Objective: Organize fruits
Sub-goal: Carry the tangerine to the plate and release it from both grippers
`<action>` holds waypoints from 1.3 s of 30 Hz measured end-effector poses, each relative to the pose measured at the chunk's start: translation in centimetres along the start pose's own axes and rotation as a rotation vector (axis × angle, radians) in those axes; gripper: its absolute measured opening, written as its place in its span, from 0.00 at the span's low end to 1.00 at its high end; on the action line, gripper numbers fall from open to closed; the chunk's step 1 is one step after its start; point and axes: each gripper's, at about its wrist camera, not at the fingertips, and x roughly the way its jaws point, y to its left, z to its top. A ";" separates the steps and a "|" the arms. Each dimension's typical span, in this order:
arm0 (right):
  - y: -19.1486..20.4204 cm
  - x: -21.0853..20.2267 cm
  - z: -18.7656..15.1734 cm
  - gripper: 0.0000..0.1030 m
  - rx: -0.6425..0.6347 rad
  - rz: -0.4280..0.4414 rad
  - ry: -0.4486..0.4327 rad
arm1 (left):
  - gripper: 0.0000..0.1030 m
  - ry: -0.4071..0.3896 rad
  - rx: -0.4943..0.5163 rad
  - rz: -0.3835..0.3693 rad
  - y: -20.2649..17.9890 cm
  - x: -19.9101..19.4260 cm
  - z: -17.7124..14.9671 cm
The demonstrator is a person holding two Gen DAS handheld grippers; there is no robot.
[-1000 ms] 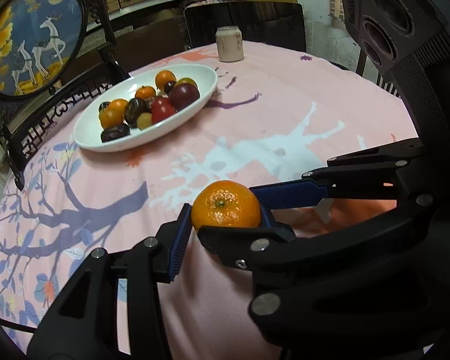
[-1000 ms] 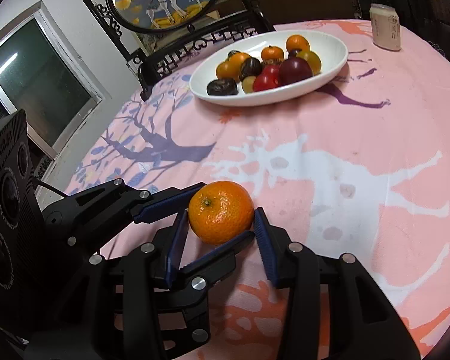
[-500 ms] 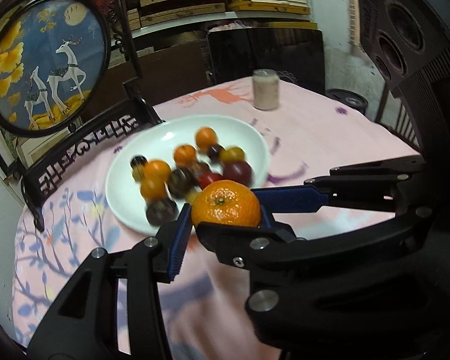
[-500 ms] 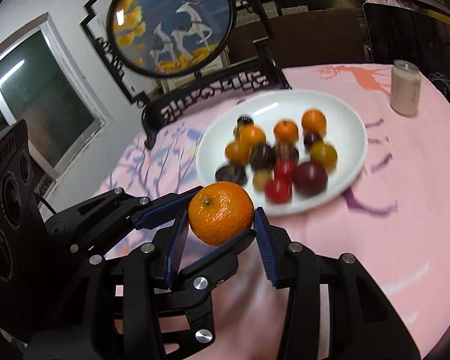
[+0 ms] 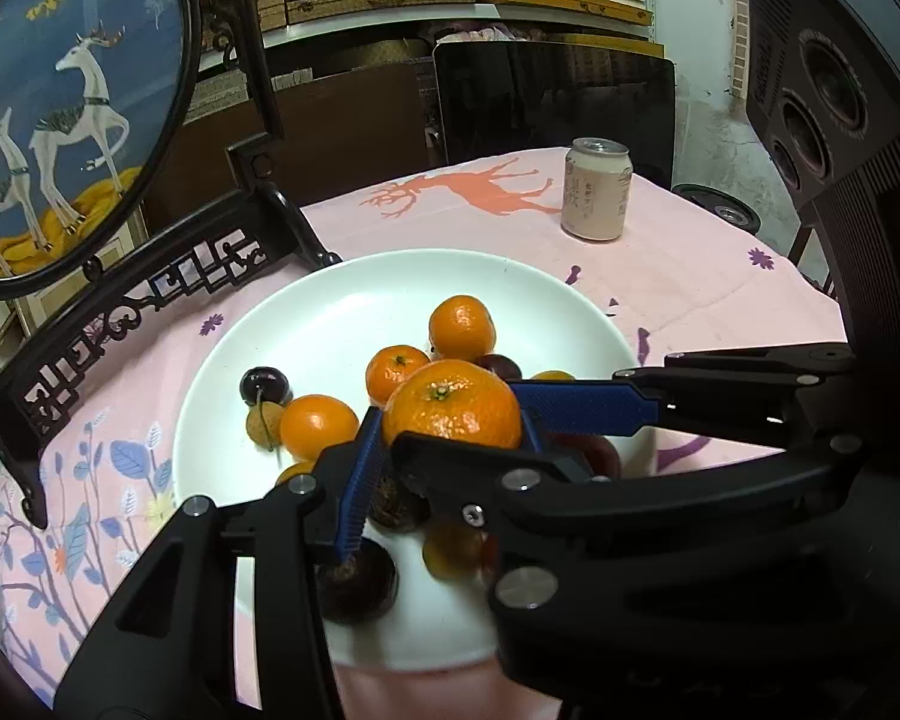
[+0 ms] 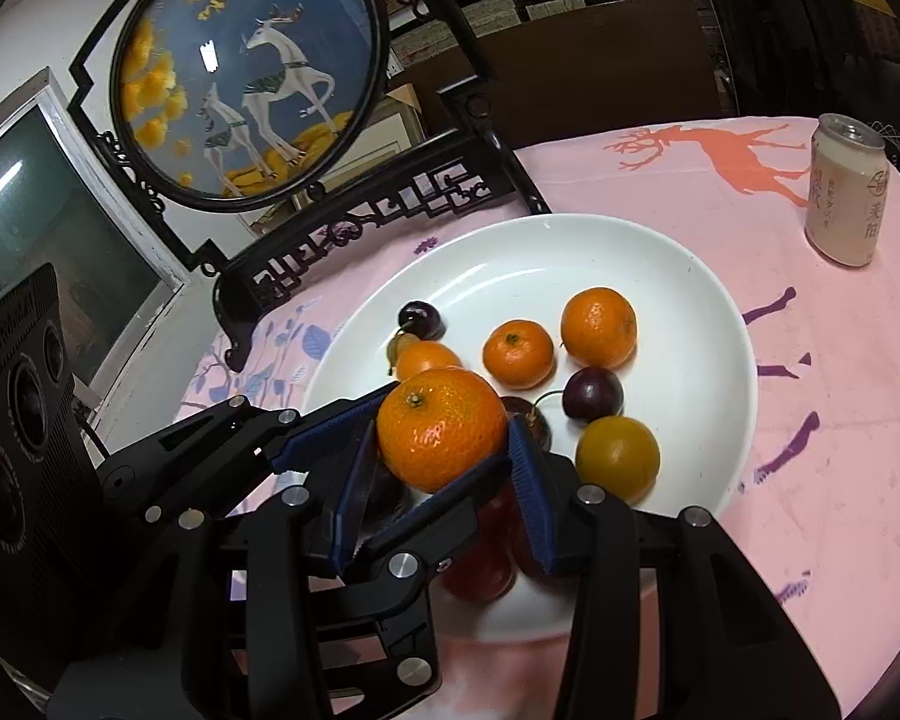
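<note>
- Lettering on the left camera housing (image 6: pixel 6 336), seen from the right wrist: looks like "GenRobot.AI", but it is faint and I am not sure of it.
- Deer screen (image 6: pixel 246 66) stands back left, beyond the plate. No text on it.
- Left gripper (image 5: pixel 450 423): fingers closed most of the way, clamped on the orange (image 5: pixel 450 405) from both sides.
- Right gripper (image 6: pixel 441 429): same narrow gap, blue pads (image 6: pixel 531 492) pressed on the same orange. The two grippers' fingers cross under it.
- Orange: off the table, held above the near half of the plate (image 6: pixel 660 276), over the dark fruit there.
- Plate contents, left to right in the right wrist view: cherry (image 6: pixel 421 319), two small oranges (image 6: pixel 517 354) and (image 6: pixel 598 327), plum (image 6: pixel 593 393), yellow fruit (image 6: pixel 617 457). More fruit is hidden under the fingers.
- Cloth (image 6: pixel 840 420): pink, with an orange deer print at the far side. No writing.
- Can (image 6: pixel 846 192): far right, upright, well apart from the plate. Vertical CJK characters on the side and a small round logo; too small to read reliably.
- Diff vs 1.0 s ago: the orange was over bare cloth, well short of the plate.
- Diff vs 0.5 s ago: it was at the plate's near rim, now it is over the fruit pile.
- Grip on both sides is unchanged. The plate fruit and the can have not moved.
</note>
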 end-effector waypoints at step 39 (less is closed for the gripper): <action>-2.0 7.8 8.7 0.44 -0.038 -0.120 0.120 | 0.65 0.178 -0.105 -0.061 6.9 8.9 5.4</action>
